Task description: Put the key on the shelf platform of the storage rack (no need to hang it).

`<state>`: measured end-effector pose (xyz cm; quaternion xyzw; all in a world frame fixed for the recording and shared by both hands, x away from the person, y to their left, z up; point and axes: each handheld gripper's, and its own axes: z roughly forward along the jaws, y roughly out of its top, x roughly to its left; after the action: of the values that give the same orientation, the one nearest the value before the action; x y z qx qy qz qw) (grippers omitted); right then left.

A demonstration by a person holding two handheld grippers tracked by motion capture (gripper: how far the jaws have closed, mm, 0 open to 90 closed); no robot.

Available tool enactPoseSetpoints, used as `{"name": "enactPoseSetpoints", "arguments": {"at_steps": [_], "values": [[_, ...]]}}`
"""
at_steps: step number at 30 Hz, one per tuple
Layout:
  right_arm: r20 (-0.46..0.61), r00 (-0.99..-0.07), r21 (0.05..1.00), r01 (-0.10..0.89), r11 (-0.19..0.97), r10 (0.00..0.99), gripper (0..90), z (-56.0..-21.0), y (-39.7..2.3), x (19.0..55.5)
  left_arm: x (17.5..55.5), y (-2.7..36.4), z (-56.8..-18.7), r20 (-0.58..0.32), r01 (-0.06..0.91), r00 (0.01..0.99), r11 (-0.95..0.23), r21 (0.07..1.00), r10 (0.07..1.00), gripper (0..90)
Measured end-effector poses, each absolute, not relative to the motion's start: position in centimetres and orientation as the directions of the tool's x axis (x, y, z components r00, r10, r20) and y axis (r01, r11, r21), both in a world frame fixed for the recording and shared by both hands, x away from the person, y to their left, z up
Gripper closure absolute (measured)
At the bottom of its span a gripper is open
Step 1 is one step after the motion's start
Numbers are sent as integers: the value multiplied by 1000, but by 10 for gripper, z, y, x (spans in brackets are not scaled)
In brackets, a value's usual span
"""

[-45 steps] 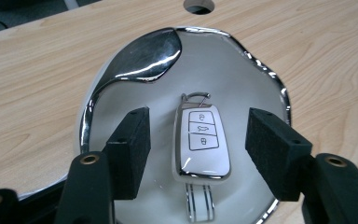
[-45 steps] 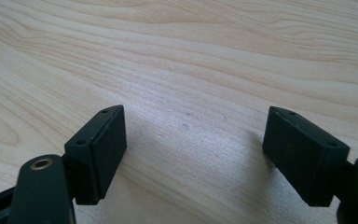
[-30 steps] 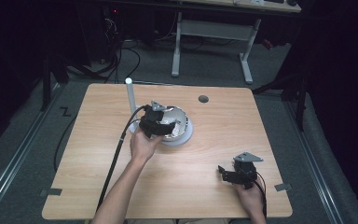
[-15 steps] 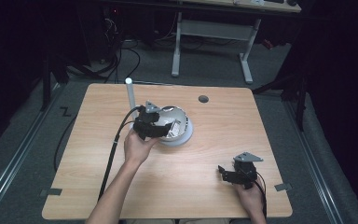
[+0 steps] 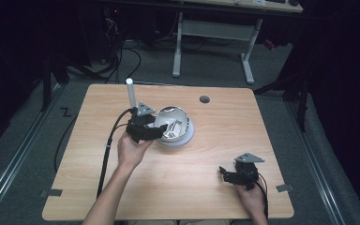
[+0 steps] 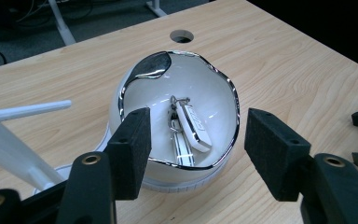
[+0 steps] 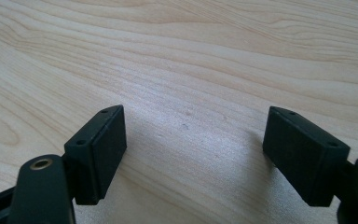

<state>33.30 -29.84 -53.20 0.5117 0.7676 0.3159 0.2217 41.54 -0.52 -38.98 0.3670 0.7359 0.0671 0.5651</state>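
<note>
The left hand-held gripper (image 6: 193,154) stands with its jaws apart, lately narrowing, gripping nothing; just ahead of it sits the white bowl (image 6: 158,105) holding a key fob (image 6: 193,127). The right hand-held gripper (image 7: 193,149) rests wide open over the bare surface (image 7: 214,56).

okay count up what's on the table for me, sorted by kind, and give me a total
White bowl with a chrome rim: 1
White round base under it: 1
White key fob in the bowl: 1
White upright rod: 1
Handheld grippers: 2, left gripper and right gripper
Total: 6
</note>
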Motion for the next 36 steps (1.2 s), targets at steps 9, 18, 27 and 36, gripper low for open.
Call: {"name": "enactPoseSetpoints", "arguments": {"at_steps": [9,18,27,36], "values": [[-18,-379,712,645,278,925,218,-532,-298,333,408,7,-384,-780,451,-93,725,520,618,417],[-17,-378,712,646,277,926,218,-532,-298,333,403,18,-386,-768,449,-101,718,531,632,422],[-17,-378,712,646,277,926,218,-532,-298,333,397,30,-384,-774,434,-108,730,527,624,423],[-17,-378,712,646,276,926,218,-532,-298,333,388,43,-382,-798,441,-114,750,493,591,422]]}}
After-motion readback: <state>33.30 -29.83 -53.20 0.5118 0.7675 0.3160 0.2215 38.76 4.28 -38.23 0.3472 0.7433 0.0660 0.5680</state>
